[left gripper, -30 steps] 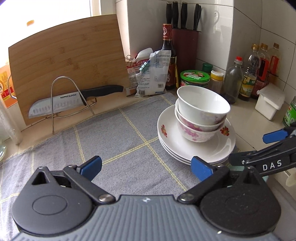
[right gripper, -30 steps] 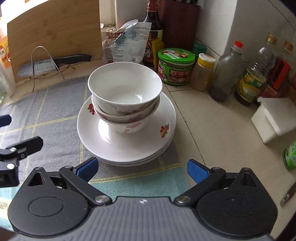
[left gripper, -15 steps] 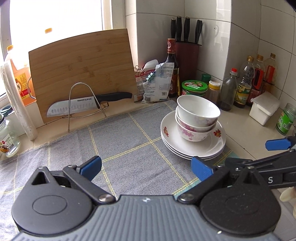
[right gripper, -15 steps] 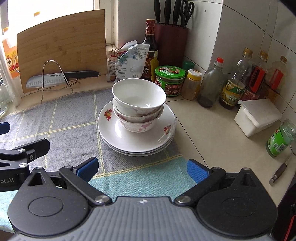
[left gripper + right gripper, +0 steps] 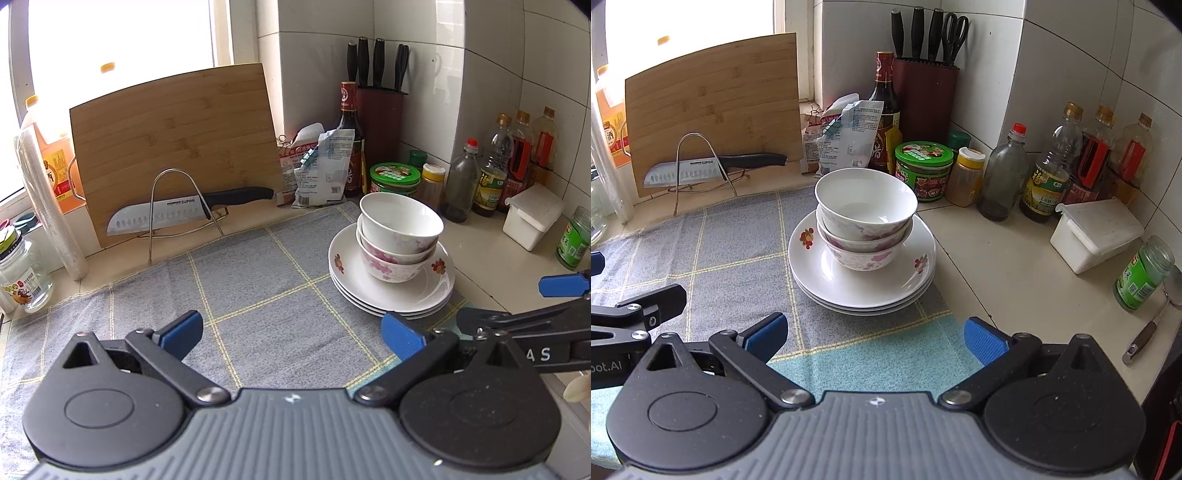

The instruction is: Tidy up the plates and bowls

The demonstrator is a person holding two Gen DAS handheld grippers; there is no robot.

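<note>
Three nested bowls (image 5: 400, 236) (image 5: 865, 221), white with pink flowers, sit on a stack of three white flowered plates (image 5: 424, 291) (image 5: 827, 273) at the right side of a grey checked cloth (image 5: 258, 288) (image 5: 720, 243). My left gripper (image 5: 291, 330) is open and holds nothing, hovering over the cloth short of the stack and to its left. My right gripper (image 5: 873, 334) is open too, with nothing between its fingers, directly in front of the stack and apart from it.
A bamboo cutting board (image 5: 177, 144) and a knife on a wire rack (image 5: 184, 214) stand at the back. Bottles (image 5: 1049, 177), jars (image 5: 923, 170), a knife block (image 5: 925, 96) and a white lidded box (image 5: 1097, 232) crowd the tiled corner. A green jar (image 5: 1143, 273) and a spoon (image 5: 1152, 325) lie at right.
Both grippers have drawn back and risen from the stack, so the bowls and plates look smaller and farther. The stack itself has not moved.
</note>
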